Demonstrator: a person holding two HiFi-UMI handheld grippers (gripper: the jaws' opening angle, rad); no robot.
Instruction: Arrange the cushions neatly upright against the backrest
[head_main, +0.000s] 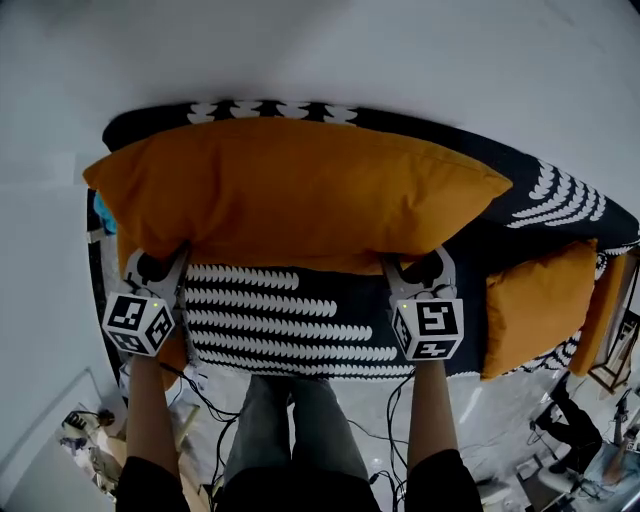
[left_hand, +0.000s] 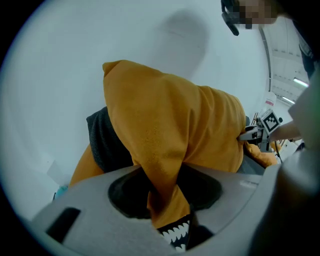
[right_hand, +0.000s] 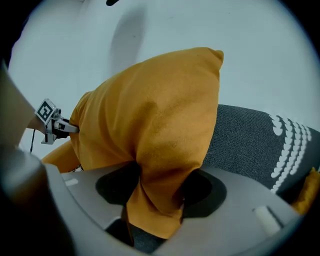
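The orange cushion (head_main: 300, 190) was matt cloth with a fine, suede-like nap (creased where pinched). The sofa (right_hand: 250, 140) wore dark, coarse-woven fabric. The left gripper (head_main: 160, 265) and right gripper (head_main: 415, 268) had smooth, matt grey plastic bodies.

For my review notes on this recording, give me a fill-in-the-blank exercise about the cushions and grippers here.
The big cushion, gripped by the left gripper and right gripper, is ___ in colour.
The second cushion lies on the sofa toward the head view's ___ side.
The sofa's dark cover bears a ___ pattern.
Missing words: orange; right; white.
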